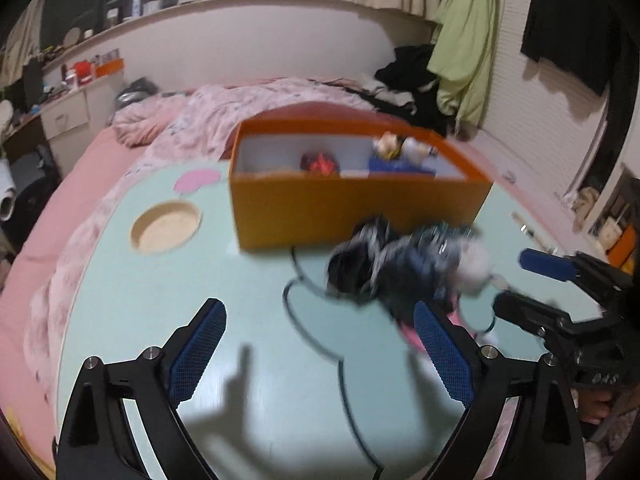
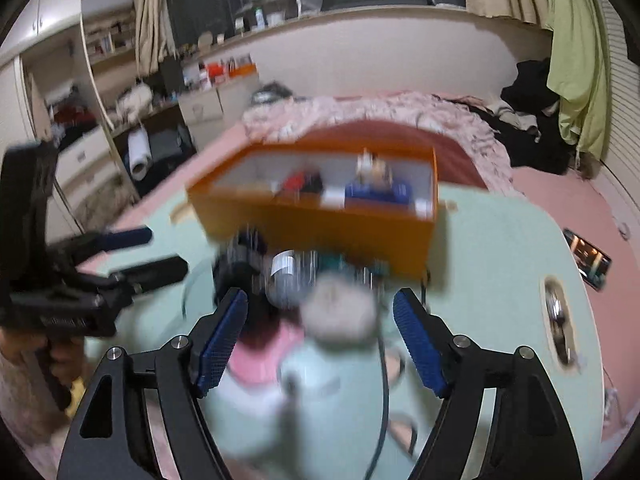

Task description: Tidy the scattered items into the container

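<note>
The left tongs point(image 1: 320, 356), black arms with blue ribbed pads, stand spread wide and grasp nothing — only the pale mint-green worktop point(image 1: 160, 320) with its dark outline drawing shows between them. The right tongs point(image 2: 320, 342), of the same make, are also released; a blurred fluffy grey-white pompom point(image 2: 340, 316) and a pink patch lie between the pads without either pad pressing on them.

Just beyond both tongs lies a blurred heap of scattered dark items point(image 1: 384, 268) — black, navy and grey pieces whose kinds I cannot tell — on the worktop, close against the front wall of the orange rectangular cardboard box point(image 1: 340, 212). The box stands open with a white inside, and already holds a red-and-black thing, a blue packet and a small pale figure.

Left of the box a round wooden recess point(image 1: 166, 227) sits in the worktop. Behind it all lies a bed with a crumpled pink blanket point(image 1: 248, 108), and a green garment point(image 1: 468, 48) hangs by the wall.
</note>
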